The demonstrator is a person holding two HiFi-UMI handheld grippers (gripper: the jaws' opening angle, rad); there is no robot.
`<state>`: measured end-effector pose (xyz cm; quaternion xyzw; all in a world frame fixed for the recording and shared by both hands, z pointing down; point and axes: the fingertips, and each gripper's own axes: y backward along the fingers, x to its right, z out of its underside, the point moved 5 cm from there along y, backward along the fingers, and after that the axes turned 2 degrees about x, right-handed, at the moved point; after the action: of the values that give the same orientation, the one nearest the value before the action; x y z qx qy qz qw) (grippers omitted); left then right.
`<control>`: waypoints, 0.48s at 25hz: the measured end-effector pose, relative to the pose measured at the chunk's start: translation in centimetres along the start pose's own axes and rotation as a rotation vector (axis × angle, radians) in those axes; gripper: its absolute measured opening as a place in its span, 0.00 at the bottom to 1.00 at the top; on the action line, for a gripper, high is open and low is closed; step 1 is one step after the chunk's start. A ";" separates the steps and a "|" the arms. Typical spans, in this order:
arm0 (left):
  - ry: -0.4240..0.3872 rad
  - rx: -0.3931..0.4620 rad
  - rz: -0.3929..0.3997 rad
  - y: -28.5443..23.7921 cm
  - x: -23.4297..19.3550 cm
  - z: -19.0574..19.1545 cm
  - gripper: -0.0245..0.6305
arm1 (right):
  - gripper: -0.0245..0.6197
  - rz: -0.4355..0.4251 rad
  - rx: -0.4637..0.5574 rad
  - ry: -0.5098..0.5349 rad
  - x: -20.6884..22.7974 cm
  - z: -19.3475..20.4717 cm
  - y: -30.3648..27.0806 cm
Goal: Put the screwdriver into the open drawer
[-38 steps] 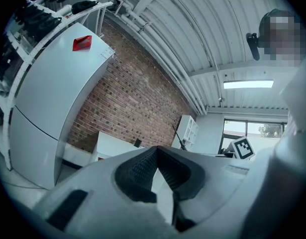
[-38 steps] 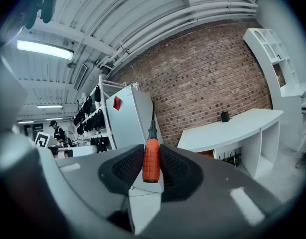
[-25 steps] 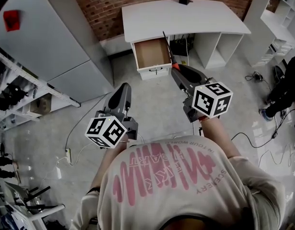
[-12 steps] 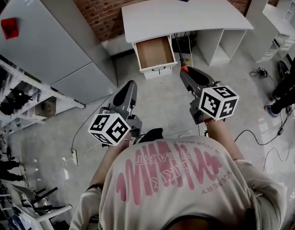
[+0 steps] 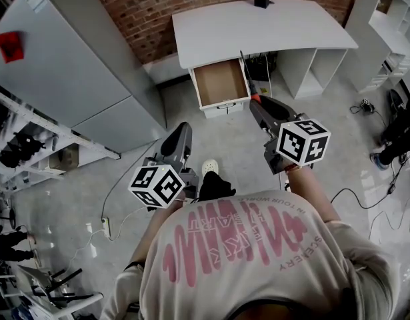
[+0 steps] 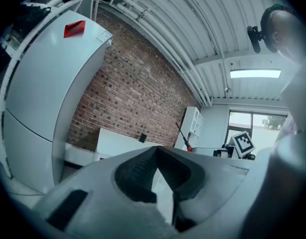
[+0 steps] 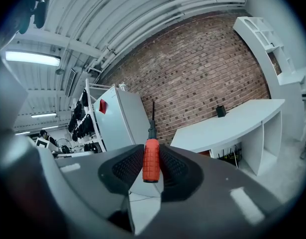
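The screwdriver [image 7: 151, 158] is sitting in the right gripper [image 7: 151, 154], with the jaws clamping its red handle. Its long axis is running along them, and the dark shaft is pointing ahead and upward toward the brick wall. It is hanging short of the open drawer [image 5: 221, 83] under the white tabletop [image 5: 258, 25]. The left gripper [image 6: 156, 156] is showing its jaws pressed together on nothing.

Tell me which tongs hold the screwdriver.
The right tongs, clamped on the red-handled screwdriver; the left tongs are shut with nothing between them.
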<state>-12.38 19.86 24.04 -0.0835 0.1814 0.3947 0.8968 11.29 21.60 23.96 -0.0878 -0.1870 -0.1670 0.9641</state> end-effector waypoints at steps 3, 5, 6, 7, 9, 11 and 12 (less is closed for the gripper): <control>0.031 0.004 0.015 -2.2 -2.5 0.0 0.04 | 0.21 0.015 -0.017 0.008 0.9 0.2 -2.7; 0.043 0.012 0.021 -3.9 -4.5 -0.3 0.04 | 0.21 0.028 -0.027 0.022 1.6 -0.1 -5.0; 0.048 0.017 0.022 -4.9 -5.6 -0.7 0.04 | 0.21 0.035 -0.031 0.028 1.9 -0.3 -6.2; 0.052 0.022 0.024 -5.8 -6.7 -1.1 0.04 | 0.21 0.041 -0.032 0.034 2.2 -0.6 -7.5; 0.056 0.033 0.031 -7.7 -8.9 -2.5 0.04 | 0.21 0.052 -0.026 0.038 2.6 -1.6 -10.0; 0.053 0.043 0.042 -9.7 -10.9 -4.3 0.04 | 0.21 0.058 -0.015 0.041 2.8 -2.8 -12.6; 0.051 0.047 0.050 -10.8 -11.8 -5.2 0.04 | 0.21 0.061 -0.010 0.043 2.9 -3.4 -13.8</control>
<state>-13.12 3.09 23.92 -0.0677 0.2154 0.4105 0.8835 10.09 7.12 23.48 -0.0947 -0.1625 -0.1401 0.9721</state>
